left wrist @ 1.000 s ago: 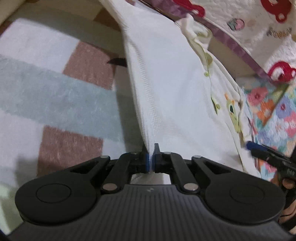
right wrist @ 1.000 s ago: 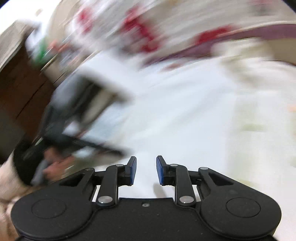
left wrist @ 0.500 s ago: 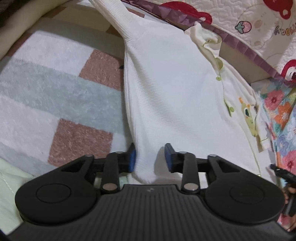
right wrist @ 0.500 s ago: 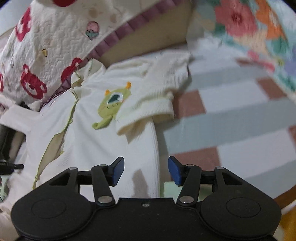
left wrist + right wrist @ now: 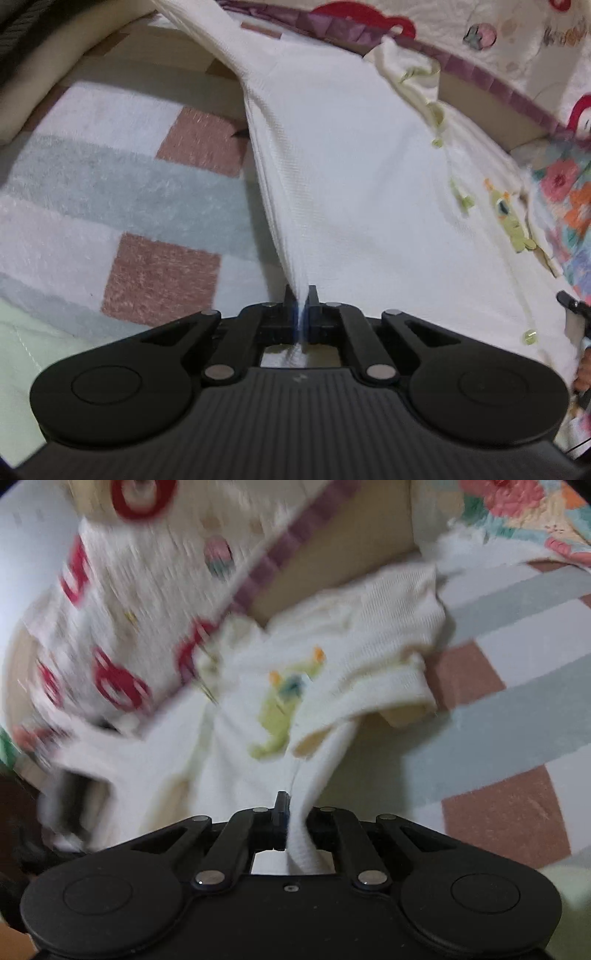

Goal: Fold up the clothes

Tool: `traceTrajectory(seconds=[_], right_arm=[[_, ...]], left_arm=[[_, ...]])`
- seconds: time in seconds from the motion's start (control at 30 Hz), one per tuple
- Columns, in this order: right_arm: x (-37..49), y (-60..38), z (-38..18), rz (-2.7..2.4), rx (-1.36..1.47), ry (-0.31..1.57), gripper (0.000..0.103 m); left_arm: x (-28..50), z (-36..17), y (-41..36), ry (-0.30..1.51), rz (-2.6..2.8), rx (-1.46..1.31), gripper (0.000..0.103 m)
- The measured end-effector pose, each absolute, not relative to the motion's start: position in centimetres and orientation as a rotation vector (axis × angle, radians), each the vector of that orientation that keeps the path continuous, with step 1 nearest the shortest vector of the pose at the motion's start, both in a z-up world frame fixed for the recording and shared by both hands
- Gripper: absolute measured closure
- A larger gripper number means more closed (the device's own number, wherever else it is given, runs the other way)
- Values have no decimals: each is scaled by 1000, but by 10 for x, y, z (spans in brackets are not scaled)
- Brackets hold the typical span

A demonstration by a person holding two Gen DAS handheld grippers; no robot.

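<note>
A white baby garment [image 5: 351,166] with green snaps and a green monster patch [image 5: 509,221] lies spread on a checked towel. My left gripper [image 5: 302,295] is shut on its near hem, and the cloth rises taut from the pads. In the right wrist view the same garment [image 5: 240,775] shows its monster patch [image 5: 280,716] and a short sleeve [image 5: 388,686] folded across. My right gripper [image 5: 295,805] has its jaws closing, with a fold of the garment's edge pinched between them. The left gripper's tip pokes in at the right edge of the left wrist view.
Under the garment lies a checked towel [image 5: 110,184] [image 5: 498,709] of pink, grey-blue and white. A quilt with red bears [image 5: 369,18] [image 5: 110,590] lies behind. A floral quilt [image 5: 565,192] [image 5: 517,502] lies to one side, and a pale green sheet [image 5: 22,332] at the near left.
My left gripper let go of the hem half a second ago and has shut on it again. My right gripper swung over to the garment's other side and closed on its edge.
</note>
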State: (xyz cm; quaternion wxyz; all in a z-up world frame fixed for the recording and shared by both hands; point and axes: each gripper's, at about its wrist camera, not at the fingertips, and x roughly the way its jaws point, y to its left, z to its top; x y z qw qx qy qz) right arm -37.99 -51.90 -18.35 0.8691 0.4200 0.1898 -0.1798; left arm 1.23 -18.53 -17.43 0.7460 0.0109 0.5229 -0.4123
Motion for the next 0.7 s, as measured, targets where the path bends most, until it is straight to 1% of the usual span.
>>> traceTrajectory(seconds=[0.03, 0.07, 0.17, 0.23, 0.3, 0.33, 0.37, 0.43, 0.47, 0.5, 0.53, 0.57, 0.6, 0.63, 0.7], right_arm=[[-386, -517, -178, -367, 886, 362, 96], [-388, -515, -175, -374, 863, 374, 96], [-378, -510, -177, -418, 768, 494, 94], [-372, -509, -186, -441, 763, 561, 89], [-371, -509, -194, -460, 783, 585, 82], [-371, -507, -197, -465, 791, 588, 70], [-371, -506, -200, -462, 800, 584, 62], [-371, -504, -204, -445, 820, 569, 57], [-371, -504, -205, -432, 832, 560, 56], [-370, -504, -207, -413, 845, 551, 56], [-368, -506, -209, -393, 859, 542, 59], [-367, -507, -209, -386, 859, 541, 78], [-365, -508, -210, -386, 853, 544, 92], [-364, -509, -210, -386, 847, 547, 95], [-373, -510, -196, -394, 826, 499, 96]], left_arm=[[14, -173, -181, 1147, -913, -17, 101], [17, -173, -177, 1158, -920, -55, 101], [27, -181, -171, 1196, -910, -116, 100], [30, -187, -173, 1215, -893, -103, 99], [29, -190, -178, 1207, -879, -68, 93], [28, -191, -181, 1201, -877, -50, 88], [28, -192, -184, 1198, -885, -44, 83], [28, -193, -190, 1194, -903, -39, 73], [30, -194, -192, 1198, -916, -56, 67], [31, -196, -193, 1201, -916, -78, 70], [31, -197, -192, 1198, -903, -81, 72], [29, -196, -193, 1200, -897, -44, 78], [27, -196, -194, 1202, -891, -6, 100], [25, -195, -195, 1203, -887, 26, 100], [27, -180, -188, 1187, -884, 33, 101]])
